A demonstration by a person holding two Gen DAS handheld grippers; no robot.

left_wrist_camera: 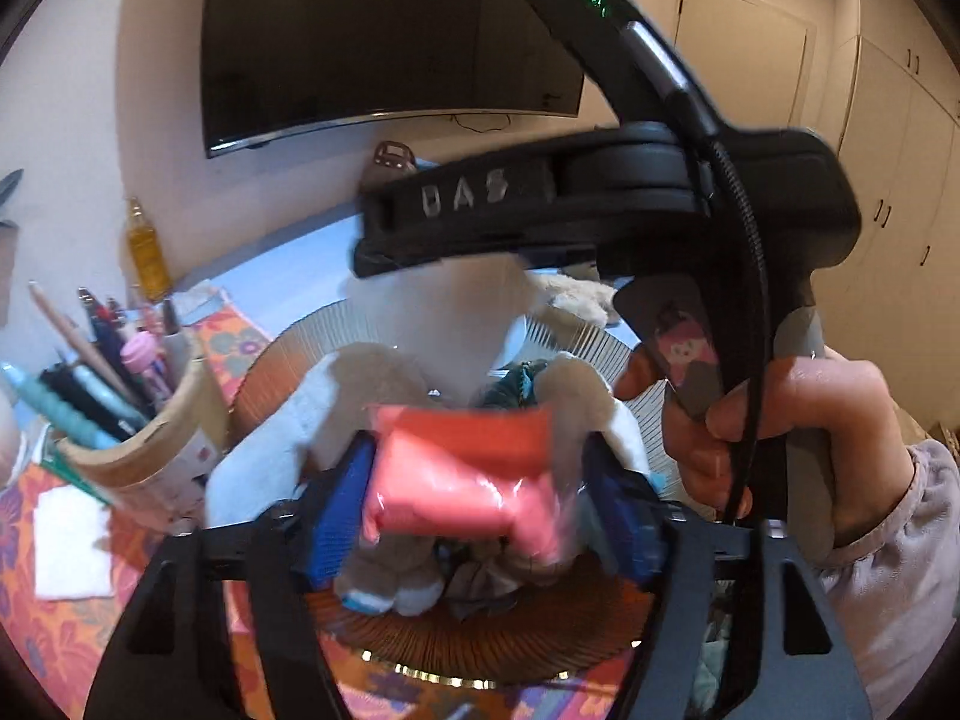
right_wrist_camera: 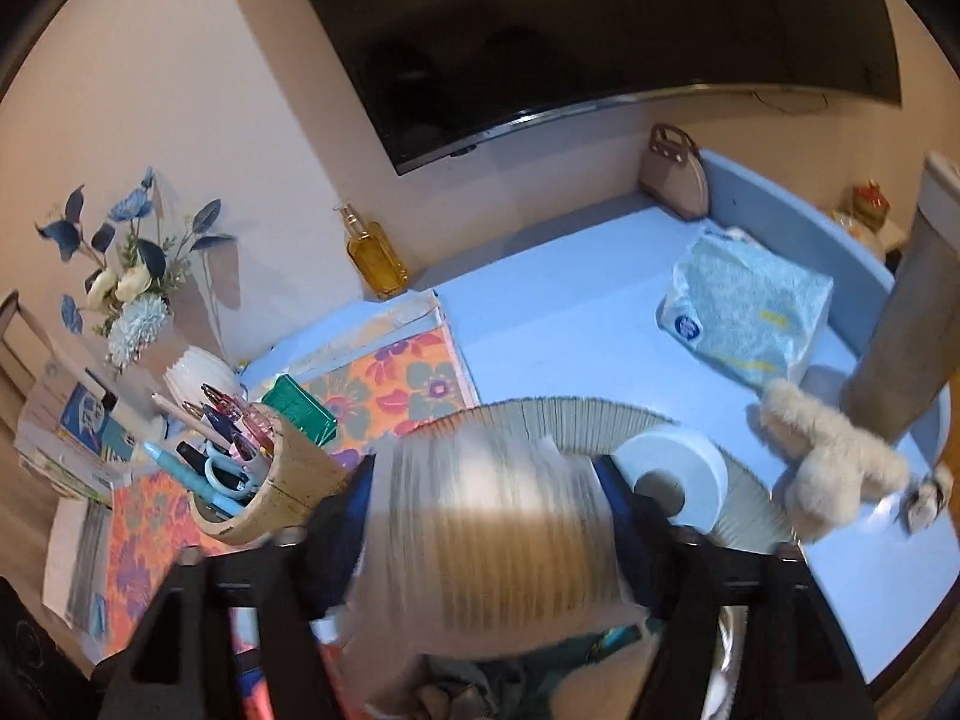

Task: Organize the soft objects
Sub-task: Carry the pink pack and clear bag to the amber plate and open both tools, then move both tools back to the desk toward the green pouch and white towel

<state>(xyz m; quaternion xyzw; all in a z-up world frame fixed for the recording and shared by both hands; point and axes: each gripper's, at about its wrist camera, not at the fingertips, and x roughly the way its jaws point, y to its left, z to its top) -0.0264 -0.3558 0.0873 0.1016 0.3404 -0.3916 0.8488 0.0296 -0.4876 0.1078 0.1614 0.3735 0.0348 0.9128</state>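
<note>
Presently, left wrist view: the left gripper (left_wrist_camera: 477, 450) is over a round ribbed basket (left_wrist_camera: 282, 360) that holds pale plush toys (left_wrist_camera: 336, 396); a pink packet (left_wrist_camera: 462, 480) in clear wrap sits between its blue pads (left_wrist_camera: 339, 510); the jaws stand wide; the frame is blurred, so it cannot be told whether the pads press on the packet. In the same view a hand (left_wrist_camera: 780, 420) holds the other tool's handle above the basket, with a white soft thing (left_wrist_camera: 432, 312) directly under its finger.

Right wrist view: the right gripper (right_wrist_camera: 483, 474) has a blurred, pale, ribbed-looking thing (right_wrist_camera: 498, 534) filling the gap between its jaws; the jaws are wide; grip or no grip cannot be told. A toilet roll (right_wrist_camera: 666, 468) lies at the basket's rim; a beige plush toy (right_wrist_camera: 834, 456) lies on the blue worktop (right_wrist_camera: 570, 312) just beside the basket; a tissue pack (right_wrist_camera: 744, 312) lies further back; a pen holder (right_wrist_camera: 282, 480) stands left of the basket on a flowered mat (right_wrist_camera: 408, 384).
</note>
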